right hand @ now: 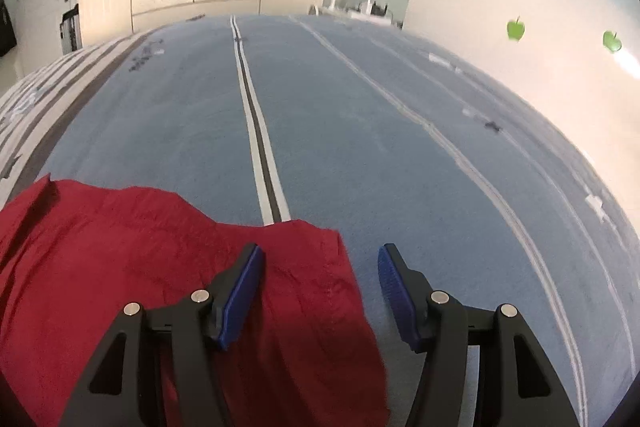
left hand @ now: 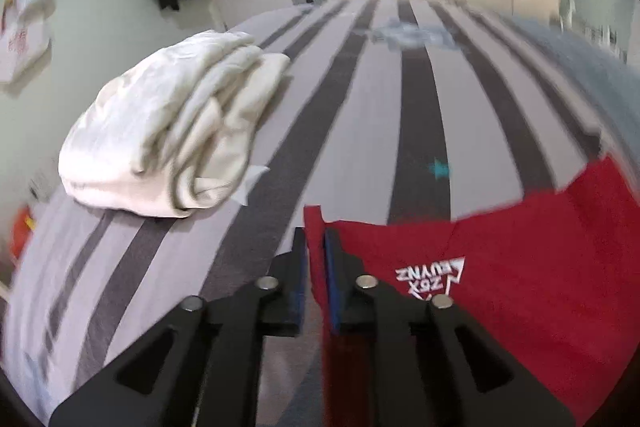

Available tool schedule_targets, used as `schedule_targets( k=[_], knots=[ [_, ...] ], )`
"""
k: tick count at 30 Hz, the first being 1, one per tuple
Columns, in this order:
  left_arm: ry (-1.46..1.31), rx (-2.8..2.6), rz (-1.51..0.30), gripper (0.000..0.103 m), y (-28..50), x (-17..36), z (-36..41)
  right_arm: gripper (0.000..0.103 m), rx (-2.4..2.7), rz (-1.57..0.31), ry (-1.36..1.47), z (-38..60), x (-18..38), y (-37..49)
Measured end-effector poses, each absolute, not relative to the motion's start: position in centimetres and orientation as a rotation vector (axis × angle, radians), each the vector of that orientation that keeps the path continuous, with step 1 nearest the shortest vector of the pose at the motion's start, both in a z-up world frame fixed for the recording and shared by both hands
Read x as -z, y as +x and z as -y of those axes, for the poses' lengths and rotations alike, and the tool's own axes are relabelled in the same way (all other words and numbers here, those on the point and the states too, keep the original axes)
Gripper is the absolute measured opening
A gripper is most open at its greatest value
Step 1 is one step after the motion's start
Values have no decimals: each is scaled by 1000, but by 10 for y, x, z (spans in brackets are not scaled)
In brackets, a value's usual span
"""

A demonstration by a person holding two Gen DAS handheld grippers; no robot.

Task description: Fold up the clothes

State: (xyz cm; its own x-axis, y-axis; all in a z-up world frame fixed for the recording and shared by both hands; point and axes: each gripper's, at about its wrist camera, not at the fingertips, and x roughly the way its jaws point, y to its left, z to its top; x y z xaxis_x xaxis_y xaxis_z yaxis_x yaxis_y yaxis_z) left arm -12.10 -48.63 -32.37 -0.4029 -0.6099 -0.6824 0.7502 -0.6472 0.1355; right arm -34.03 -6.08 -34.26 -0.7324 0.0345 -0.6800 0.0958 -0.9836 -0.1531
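Garment: red woven-cotton shirt [left hand: 520, 287] with a white printed logo, spread flat on the bed near the lower edge of both views. Lies partly on the grey-and-white striped sheet [left hand: 360, 107], partly on the blue blanket with pale double stripes [right hand: 360, 107]. In the right wrist view, occupies the 7 to 8 o'clock sector [right hand: 120, 247].

Handling, as judged: light, soft, limp; no stiffness to hold a shape once lifted. Wrinkles readily, drapes from any held point. Not fragile. Thin cloth may slip from a shallow pinch, so a deep bite on a hem or corner is advised. Best hold points: the two corners of one edge, one per gripper, to keep the edge taut during a fold.

Orientation: long axis runs roughly 9 to 3 o'clock across the left wrist view. Logo reads inverted there, so the top of the print appears to face the cameras. Collar and sleeves cannot be told apart.

Left gripper [left hand: 316, 259]: jaws narrow, pinching an upright corner of the red cloth at 6 o'clock; blue pads close on both sides of the fabric.

Right gripper [right hand: 320, 287]: jaws spread, holding nothing. Left pad over the red cloth, right pad over bare blanket, shirt edge between them.

Folded cream-white cloth bundle [left hand: 168, 131] at 10 o'clock in the left wrist view, well apart.
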Motion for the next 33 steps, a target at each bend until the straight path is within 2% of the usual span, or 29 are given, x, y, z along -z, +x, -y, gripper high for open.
schedule_targets(
  k=[1, 3, 5, 6, 7, 10, 12, 16, 18, 20, 22, 23, 27, 33],
  knots=[
    [866, 2095, -257, 45, -115, 314, 486, 55, 2864, -258, 1096, 61, 338, -336],
    [750, 2141, -256, 49, -104, 294, 477, 55, 2808, -242, 995, 65, 326, -319],
    [721, 2214, -185, 43, -109, 281, 457, 55, 2738, -241, 891, 74, 315, -298],
    [727, 2253, -143, 28, -114, 276, 446, 55, 2706, -245, 867, 80, 312, -289],
    [754, 2299, -110, 21, -122, 273, 429, 50, 2676, -247, 857, 88, 310, -281],
    [774, 2421, -119, 20, -137, 267, 389, 37, 2571, -227, 881, 117, 311, -266],
    [841, 2499, -162, 20, -156, 276, 366, 34, 2516, -235, 887, 139, 314, -261],
    [1016, 2553, -238, 20, -196, 312, 343, 34, 2457, -300, 960, 176, 333, -266],
    [1093, 2471, -201, 20, -211, 338, 347, 34, 2454, -345, 1025, 188, 346, -275],
    [1141, 2414, -244, 18, -214, 355, 362, 33, 2481, -336, 1048, 185, 348, -288],
    [1096, 2344, -243, 13, -214, 353, 380, 32, 2534, -340, 1068, 181, 350, -299],
    [1078, 2272, -204, 12, -213, 352, 390, 33, 2557, -339, 1088, 176, 351, -305],
    [1063, 2171, -262, 12, -202, 348, 432, 35, 2607, -316, 1116, 159, 352, -324],
    [932, 2339, -238, 13, -184, 319, 420, 35, 2639, -254, 1008, 143, 332, -314]
  ],
)
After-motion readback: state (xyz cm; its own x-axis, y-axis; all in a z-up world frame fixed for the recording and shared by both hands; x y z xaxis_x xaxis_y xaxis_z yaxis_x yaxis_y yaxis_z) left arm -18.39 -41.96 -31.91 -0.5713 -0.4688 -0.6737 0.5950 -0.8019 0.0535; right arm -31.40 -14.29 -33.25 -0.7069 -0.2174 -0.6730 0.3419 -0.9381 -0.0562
